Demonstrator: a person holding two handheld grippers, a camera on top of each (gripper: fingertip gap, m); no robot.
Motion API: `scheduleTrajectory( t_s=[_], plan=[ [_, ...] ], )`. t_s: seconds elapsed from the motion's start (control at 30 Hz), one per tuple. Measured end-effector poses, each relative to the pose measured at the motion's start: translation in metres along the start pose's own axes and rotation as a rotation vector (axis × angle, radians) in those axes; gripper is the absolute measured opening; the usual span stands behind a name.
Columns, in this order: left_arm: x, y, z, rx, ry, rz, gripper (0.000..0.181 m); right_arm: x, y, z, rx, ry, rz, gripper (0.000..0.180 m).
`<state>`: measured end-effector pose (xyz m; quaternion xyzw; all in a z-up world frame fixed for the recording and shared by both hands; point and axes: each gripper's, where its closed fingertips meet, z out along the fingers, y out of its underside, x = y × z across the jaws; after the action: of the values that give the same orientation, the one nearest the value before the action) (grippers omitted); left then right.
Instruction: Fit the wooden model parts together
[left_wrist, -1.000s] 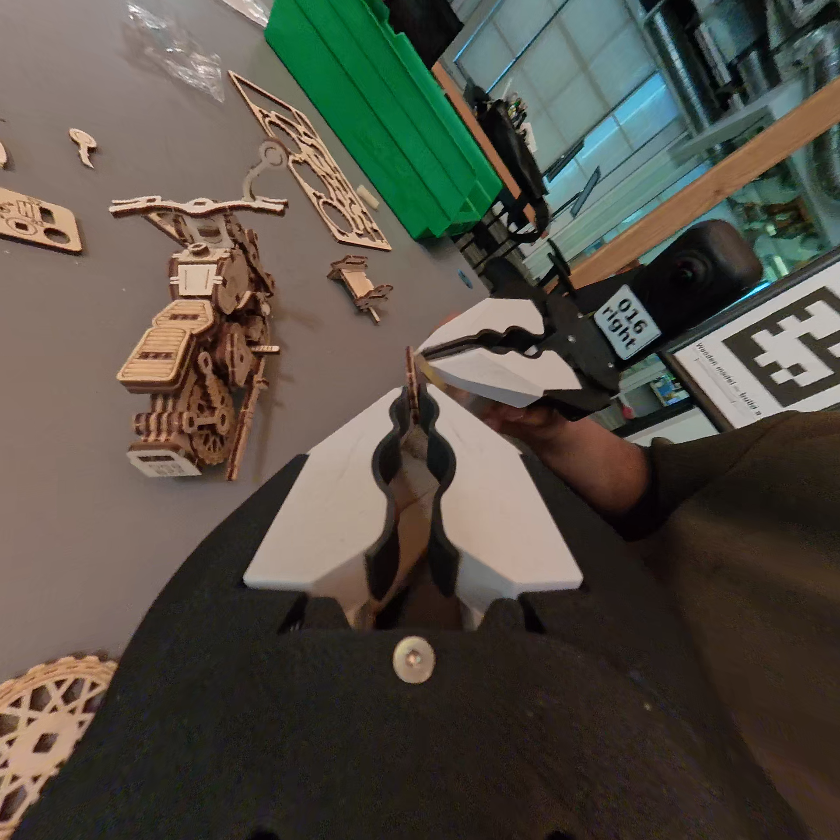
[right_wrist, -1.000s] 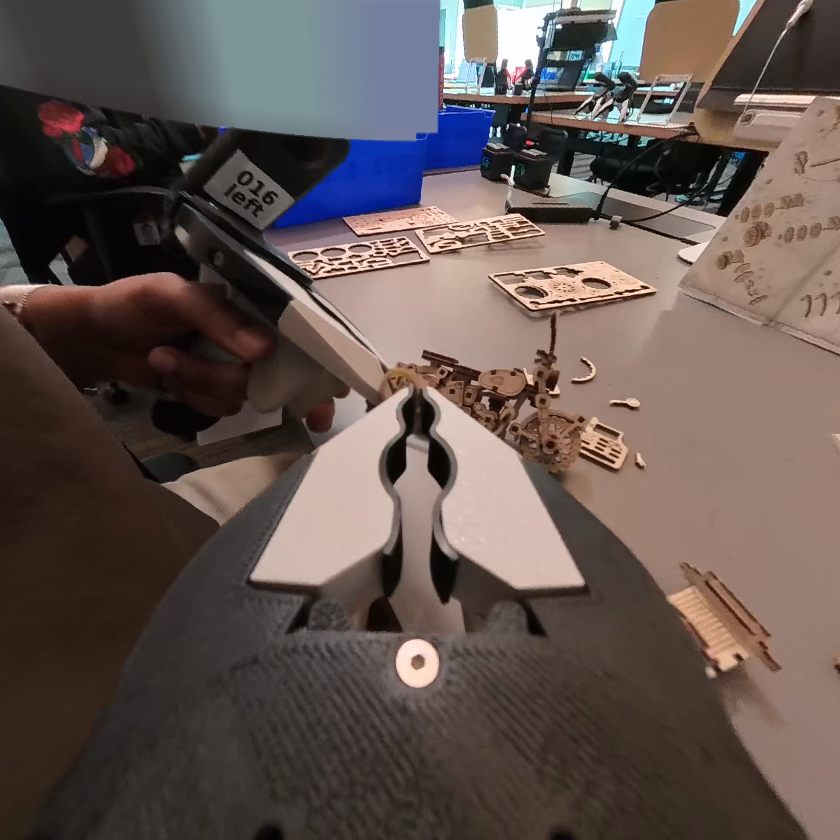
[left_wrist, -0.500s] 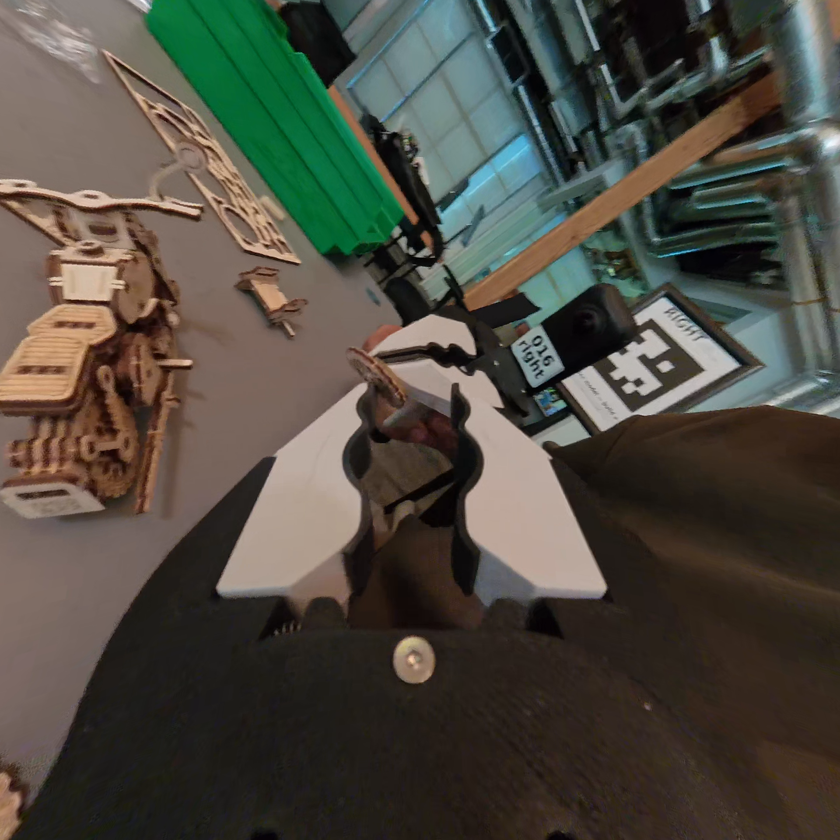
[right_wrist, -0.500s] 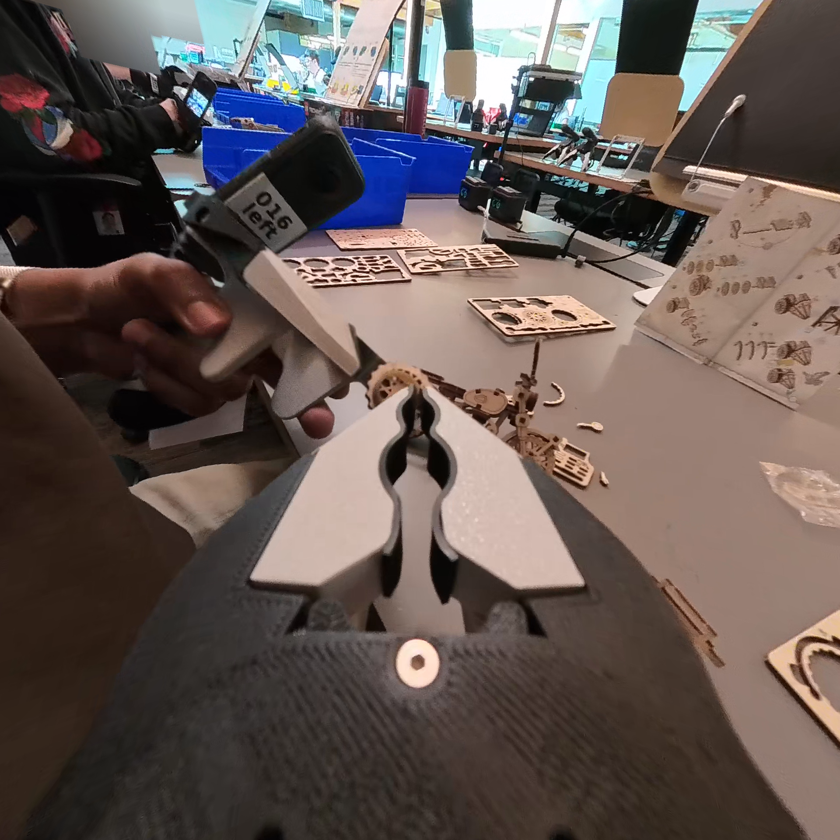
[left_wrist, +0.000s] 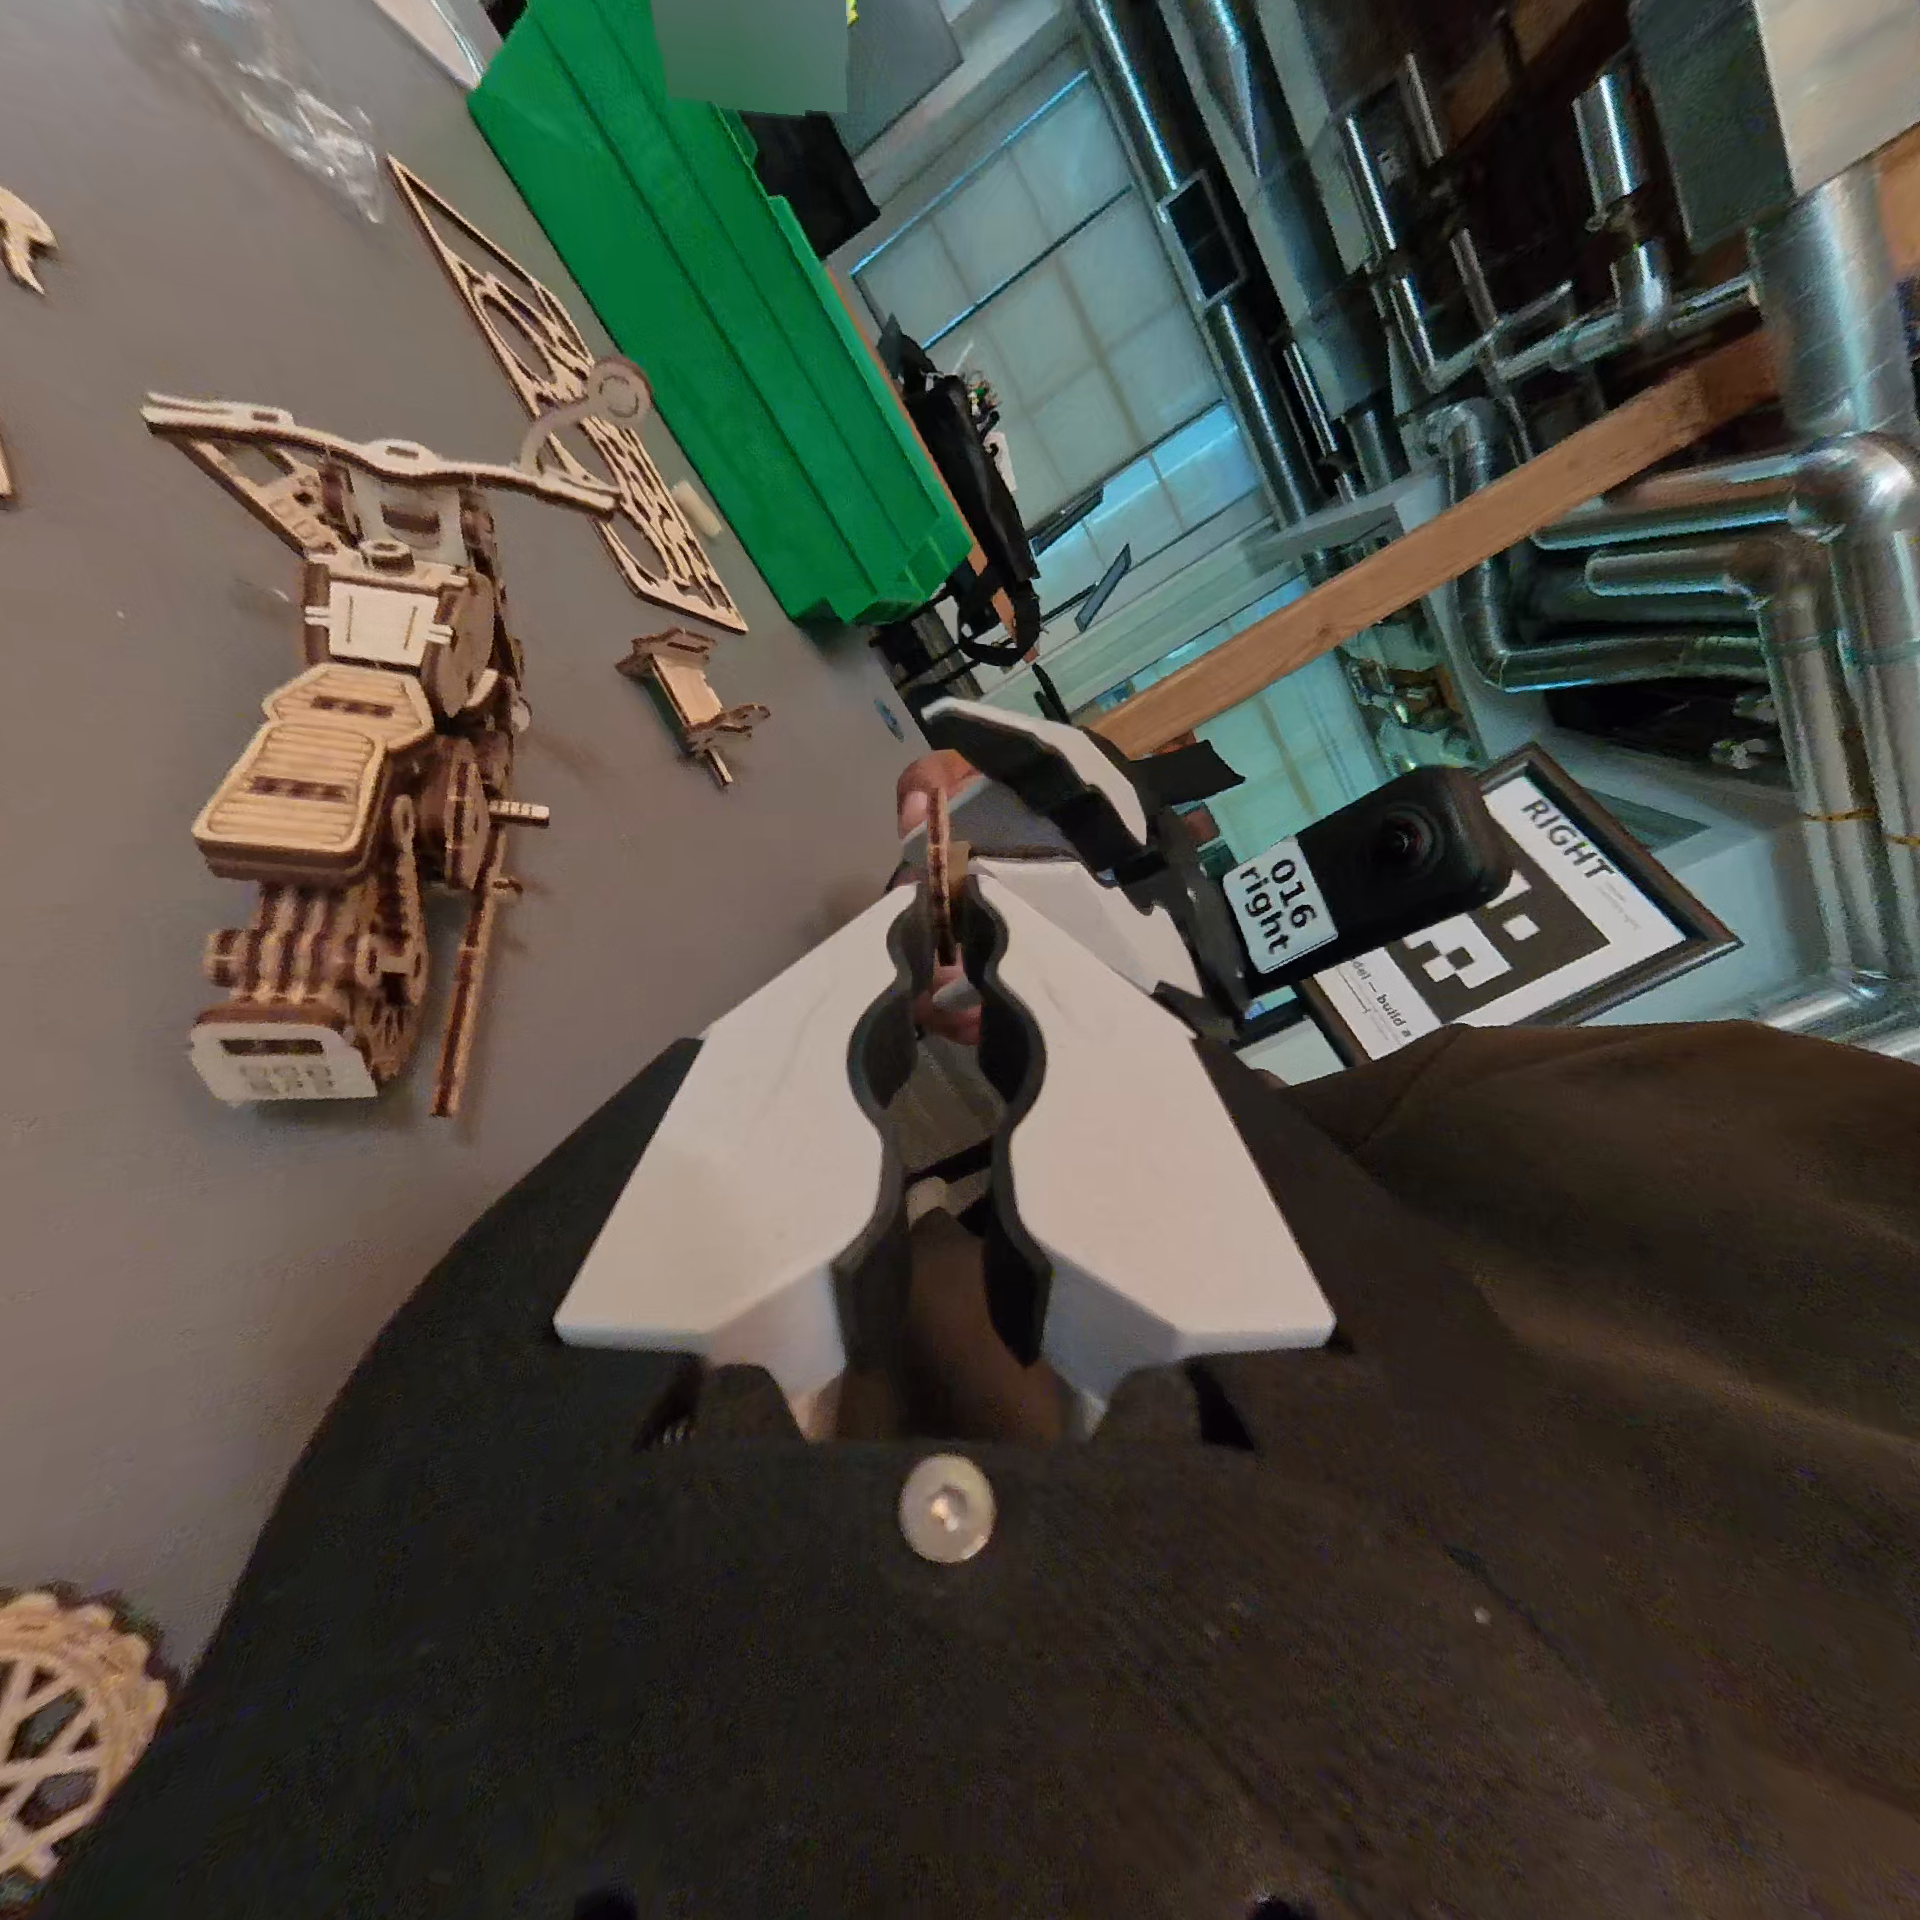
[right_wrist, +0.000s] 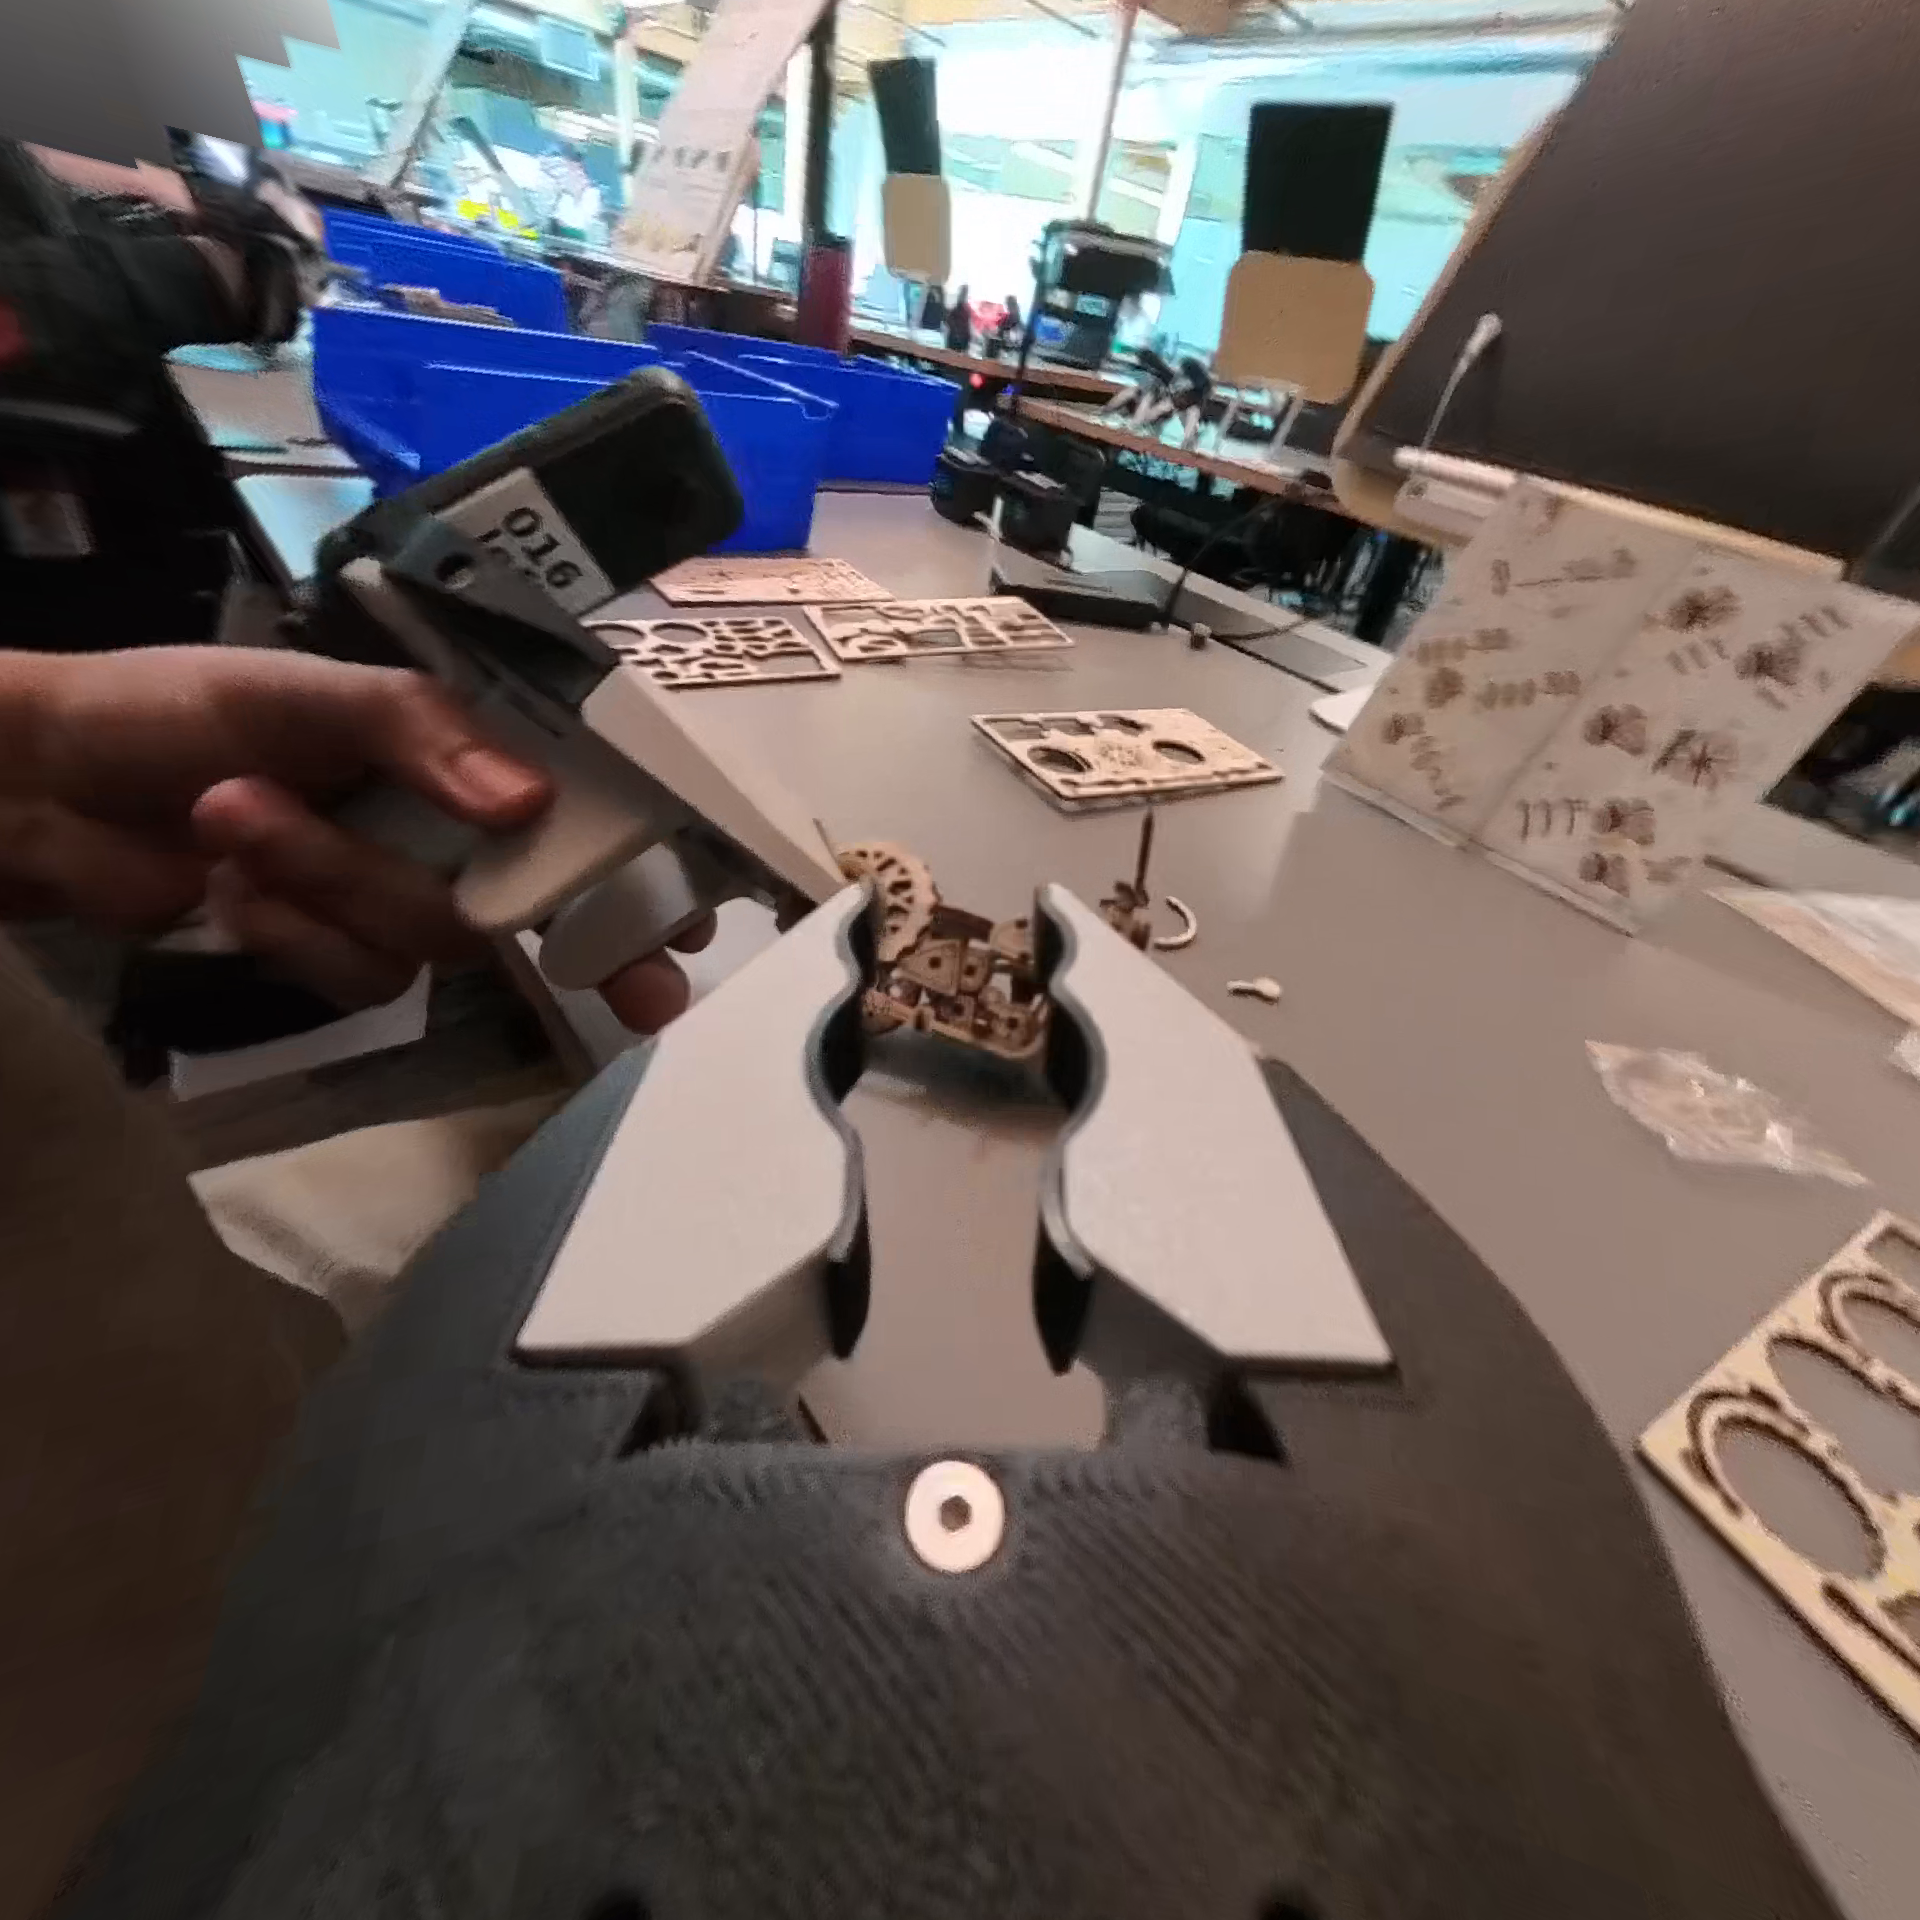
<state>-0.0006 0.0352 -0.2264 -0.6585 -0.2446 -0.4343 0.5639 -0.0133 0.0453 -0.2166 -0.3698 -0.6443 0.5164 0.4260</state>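
Pale laser-cut plywood throughout. Nearest: the left gripper (left_wrist: 940, 914), fingers clenched edge-on upon a small round wooden gear (left_wrist: 940, 868), held in the air above the bench (left_wrist: 156, 1247). Beside it, the right gripper (right_wrist: 951, 914), fingers parted and holding nothing; in the right wrist view the gear (right_wrist: 883, 868) sits just off its left fingertip, not between the fingers. Next out, on the grey bench: a partly built wooden motorcycle (left_wrist: 353, 748) lying on its side, with seat, engine block, chain run and handlebar already joined; a spoked wheel (left_wrist: 62, 1704) lies apart at the near corner, unfitted. Near the motorcycle, a small loose sub-assembly (left_wrist: 691, 691) and a few stray curved offcuts (right_wrist: 1179, 930). Farther: punched-out part sheets (right_wrist: 1127, 753), mostly emptied, a clear plastic bag (right_wrist: 1704, 1117), an upright instruction sheet (right_wrist: 1621, 717). Beyond: green bins (left_wrist: 727, 343) and blue bins (right_wrist: 582, 416). Judged status: main body well advanced; the gear and wheel remain to be fitted.
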Motion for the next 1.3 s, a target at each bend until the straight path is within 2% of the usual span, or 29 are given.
scheduleTrajectory(
  t_s=[0.07, 0.2, 0.27, 0.43, 0.5, 0.6, 0.73, 0.8, 0.9, 1.13, 1.3],
  plan=[
    [-0.005, -0.002, -0.001, 0.008, -0.049, 0.037, 0.002, 0.002, 0.007, 0.002, -0.053, 0.005, 0.104, 0.032],
    [-0.009, -0.001, -0.001, -0.016, -0.125, 0.162, 0.002, -0.005, 0.014, 0.005, -0.095, -0.085, 0.365, 0.019],
    [-0.009, -0.001, 0.000, -0.019, -0.142, 0.197, 0.002, -0.006, 0.016, 0.005, -0.094, -0.128, 0.470, 0.018],
    [-0.003, 0.000, 0.001, -0.012, -0.068, 0.116, 0.002, -0.009, 0.009, 0.002, -0.055, -0.281, 0.705, 0.006],
    [-0.007, -0.002, 0.001, 0.002, -0.083, 0.083, 0.012, -0.008, 0.011, 0.002, -0.076, -0.306, 0.753, 0.005],
    [-0.015, -0.005, 0.000, 0.020, -0.156, 0.114, 0.033, -0.003, 0.017, 0.003, -0.109, -0.250, 0.689, 0.004],
    [-0.024, -0.014, -0.007, 0.052, -0.312, 0.280, 0.036, 0.005, 0.025, 0.003, -0.161, -0.137, 0.492, 0.003],
    [-0.021, -0.016, -0.008, 0.056, -0.366, 0.397, 0.030, 0.007, 0.026, 0.003, -0.175, -0.099, 0.416, 0.003],
    [-0.011, -0.007, -0.001, 0.021, -0.346, 0.508, 0.005, 0.003, 0.028, 0.004, -0.200, -0.074, 0.307, 0.004],
    [-0.018, 0.004, 0.004, -0.039, -0.346, 0.432, 0.001, -0.005, 0.025, 0.004, -0.219, -0.025, 0.033, 0.003],
    [-0.027, 0.010, 0.005, -0.087, -0.391, 0.432, 0.006, -0.011, 0.022, 0.004, -0.208, -0.028, -0.044, 0.003]
  ],
)
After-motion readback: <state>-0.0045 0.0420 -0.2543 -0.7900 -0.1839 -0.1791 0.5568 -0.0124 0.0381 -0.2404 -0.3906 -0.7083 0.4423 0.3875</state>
